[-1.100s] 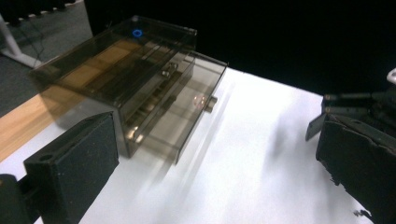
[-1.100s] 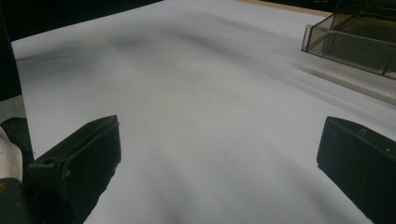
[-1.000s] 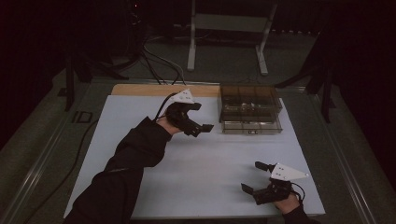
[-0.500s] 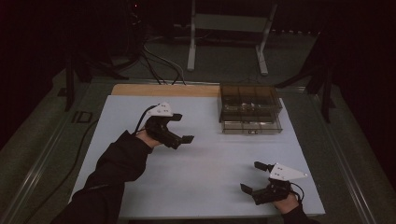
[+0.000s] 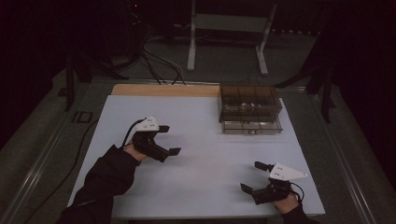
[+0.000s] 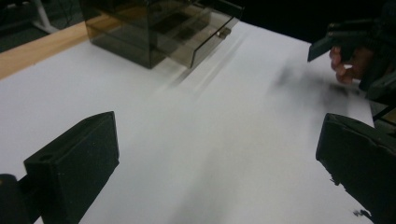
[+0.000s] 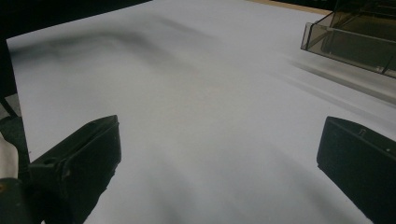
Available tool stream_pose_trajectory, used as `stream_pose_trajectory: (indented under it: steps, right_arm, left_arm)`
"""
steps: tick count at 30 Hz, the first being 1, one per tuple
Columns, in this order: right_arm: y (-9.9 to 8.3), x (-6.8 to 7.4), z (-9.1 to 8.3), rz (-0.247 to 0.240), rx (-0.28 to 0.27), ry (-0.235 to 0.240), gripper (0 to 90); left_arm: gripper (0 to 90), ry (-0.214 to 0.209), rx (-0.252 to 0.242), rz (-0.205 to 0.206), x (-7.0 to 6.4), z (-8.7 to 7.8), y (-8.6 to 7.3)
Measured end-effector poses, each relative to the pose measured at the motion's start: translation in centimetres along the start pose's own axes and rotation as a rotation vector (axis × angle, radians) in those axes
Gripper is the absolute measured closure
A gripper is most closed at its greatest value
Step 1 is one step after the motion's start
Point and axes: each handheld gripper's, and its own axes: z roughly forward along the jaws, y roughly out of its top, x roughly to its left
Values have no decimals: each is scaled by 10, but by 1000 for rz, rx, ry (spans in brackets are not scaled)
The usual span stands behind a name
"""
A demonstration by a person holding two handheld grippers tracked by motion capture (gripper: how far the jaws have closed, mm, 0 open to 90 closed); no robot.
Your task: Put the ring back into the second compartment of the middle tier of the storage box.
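Note:
A smoky see-through drawer box (image 5: 250,108) stands at the back right of the white mat (image 5: 205,154); its bottom drawer (image 5: 252,127) sticks out a little toward me. My left gripper (image 5: 169,139) hovers over the mat's left middle, open and empty, well left of the box. Its own view has the jaws wide apart (image 6: 217,163) over bare mat, with the box (image 6: 159,28) ahead. My right gripper (image 5: 252,176) rests near the mat's front right corner, also open and empty. In its view the jaws (image 7: 219,163) frame blank mat, and the box corner (image 7: 355,42) lies at the upper right.
A wooden strip (image 5: 163,90) runs along the mat's far edge. Beyond the table stand a metal frame (image 5: 224,42) and loose cables (image 5: 159,60) on the dark floor. In the left gripper view, the other hand with its gripper (image 6: 355,60) appears at the upper right.
The left gripper has drawn back from beside the drawer box, toward me and to the left, and stays open. The right gripper has not moved.

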Motion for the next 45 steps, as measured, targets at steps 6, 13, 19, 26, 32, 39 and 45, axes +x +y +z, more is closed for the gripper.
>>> stream_pose_trajectory:
  steps: [6,13,19,26,32,39,45]
  right_arm:
    - [0,0,1,-1,3,0,0]
    - [0,0,0,-1,2,0,0]
    - [0,0,0,0,2,0,0]
    - [0,1,1,0,5,-2,0]
    - [0,0,1,1,4,-3,0]
    - [0,0,1,3,2,-3,0]
    - [0,0,1,3,2,-3,0]
  left_arm:
    - [8,20,-3,-7,-4,-7,-16]
    - [8,28,9,-11,-7,-12,-32]
    - [8,42,12,-15,-11,-19,-47]
    - [8,87,51,-22,-13,-27,-74]
    - [8,98,73,-47,-14,-36,-90]
    - [8,114,57,-70,-17,-51,-101]
    - [8,146,53,-82,-21,-65,-112]
